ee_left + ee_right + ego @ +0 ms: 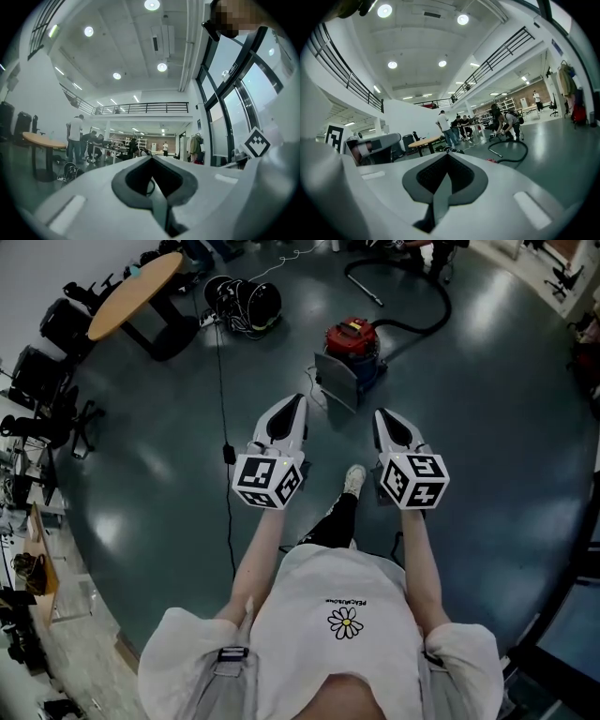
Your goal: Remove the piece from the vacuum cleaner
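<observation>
The left gripper (298,401) and the right gripper (380,414) are both held out forward, each with its jaws pressed together on nothing. Past a white-shoed foot (354,477), on the dark green floor (487,427), a flat grey panel (336,381), probably the piece to remove, stands against the red canister vacuum cleaner (353,337). It lies ahead between the two tips (the right looks a shade nearer). The black hose (422,320) curls away far right. The canister's inside cannot be seen.
</observation>
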Demonstrator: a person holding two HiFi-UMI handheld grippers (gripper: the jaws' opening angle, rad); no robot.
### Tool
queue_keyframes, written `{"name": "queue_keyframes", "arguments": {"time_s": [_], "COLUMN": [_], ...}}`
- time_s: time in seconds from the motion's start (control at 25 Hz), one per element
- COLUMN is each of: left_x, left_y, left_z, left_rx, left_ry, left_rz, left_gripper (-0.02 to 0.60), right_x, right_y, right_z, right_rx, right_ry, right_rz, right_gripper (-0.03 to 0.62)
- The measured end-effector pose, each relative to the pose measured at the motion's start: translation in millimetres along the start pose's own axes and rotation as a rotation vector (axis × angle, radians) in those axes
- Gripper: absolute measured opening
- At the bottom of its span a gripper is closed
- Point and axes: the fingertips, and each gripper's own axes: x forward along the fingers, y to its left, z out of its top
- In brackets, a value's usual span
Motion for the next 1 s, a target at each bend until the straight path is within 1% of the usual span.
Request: {"name": "queue_keyframes", "arguments": {"time_s": [0.12, 0.24, 0.4, 0.52, 0.68, 0.84, 1.0], "left_x": [29.3, 65.6, 123.1, 164.2, 211.5, 249.5, 274.6], "left_y": [24.1, 53.1, 92.3, 123.3, 163.7, 188.1, 201.3], "left_z": [-18.7, -31.9, -30.0, -32.2, -40.7, -54.0, -75.2], "left_rx": [-0.025, -0.051, -0.053, -0.069, -0.104, -0.135, -0.158], "left_ry": [0.004, 0.004, -0.008, -0.005, 0.006, 0.042, 0.104], "left_rz": [0.031, 0.059, 0.082, 0.101, 0.128, 0.124, 0.119], "left_gripper": [0.002, 0.0, 0.002, 0.002, 0.0, 0.002, 0.0], "right_x": [33.6, 72.6, 131.0, 177.7, 232.8, 273.6, 303.2], "right_y": [-13.8, -32.8, -62.7, -81.3, -96.8, -113.3, -126.3], "right_z": [-2.7, 6.1, 34.5, 50.7, 63.6, 67.8, 66.4], "right_rx": [-0.012, -0.023, -0.04, -0.055, -0.103, -0.093, -0.099], "right_ry": [0.008, 0.021, 0.029, 0.053, 0.088, 0.12, 0.167], "right_rz": [0.013, 0.026, 0.036, 0.042, 0.05, 0.041, 0.038], "right_gripper": [0.025, 0.025, 0.025, 0.025, 0.025, 0.025, 0.025]}}
